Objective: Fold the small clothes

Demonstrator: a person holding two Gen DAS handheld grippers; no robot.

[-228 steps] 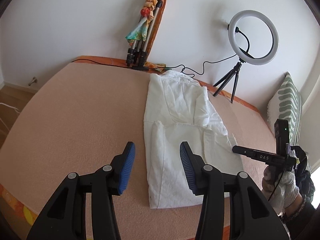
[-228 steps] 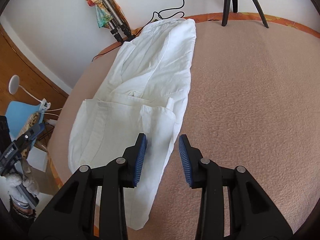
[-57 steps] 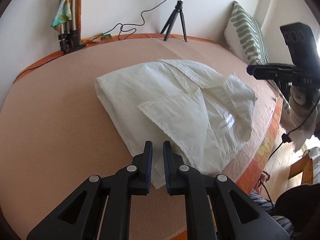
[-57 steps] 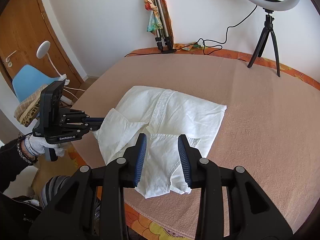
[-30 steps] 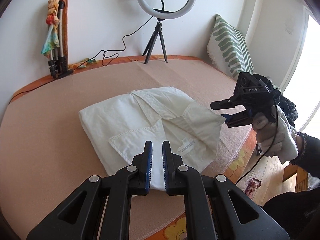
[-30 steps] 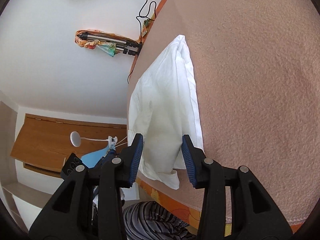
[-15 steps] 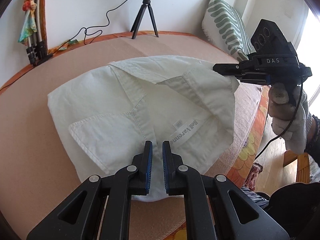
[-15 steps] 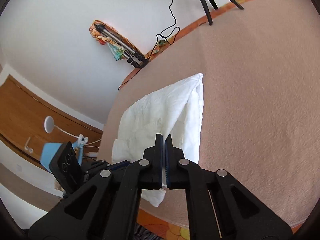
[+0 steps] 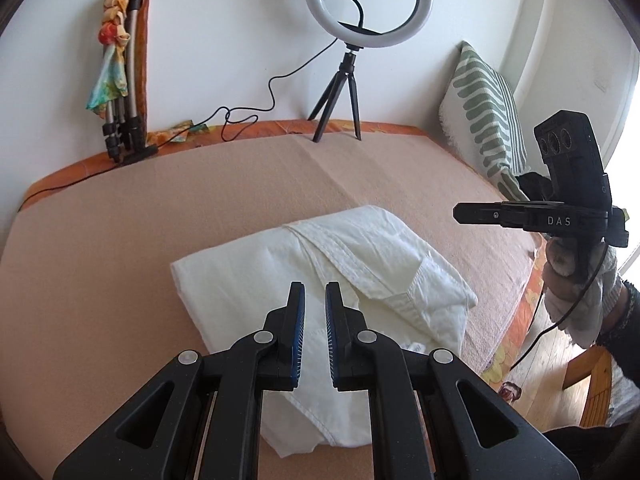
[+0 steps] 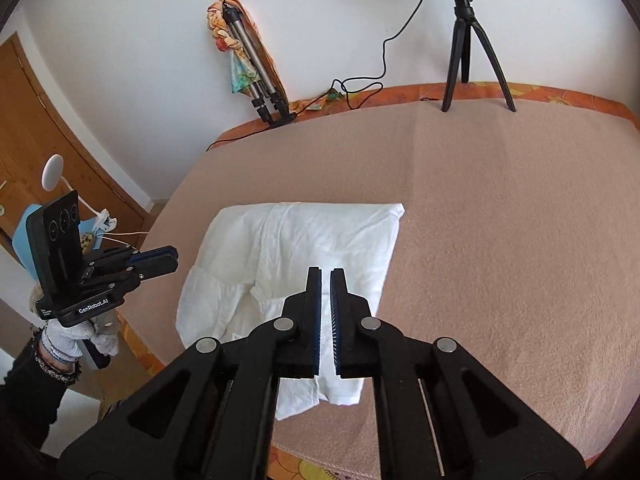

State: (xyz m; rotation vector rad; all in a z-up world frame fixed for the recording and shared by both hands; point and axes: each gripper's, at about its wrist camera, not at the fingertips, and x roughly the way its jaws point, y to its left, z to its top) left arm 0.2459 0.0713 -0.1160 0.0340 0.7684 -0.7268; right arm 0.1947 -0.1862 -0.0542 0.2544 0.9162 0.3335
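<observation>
Shirt (image 9: 320, 276) now folded smaller, released

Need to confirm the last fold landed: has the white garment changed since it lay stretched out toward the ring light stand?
Yes. The white garment is now a compact folded bundle near the front edge, far short of the ring light stand it reached before.

White letters "DAS" are showing on the black side of the right gripper (image 9: 458, 214), seen from the left wrist. White lettering "GenRobot.AI" is showing on the black body of the left gripper (image 10: 174, 258), seen from the right wrist. Small label on the white garment (image 9: 360, 264): print too small to read.
</observation>
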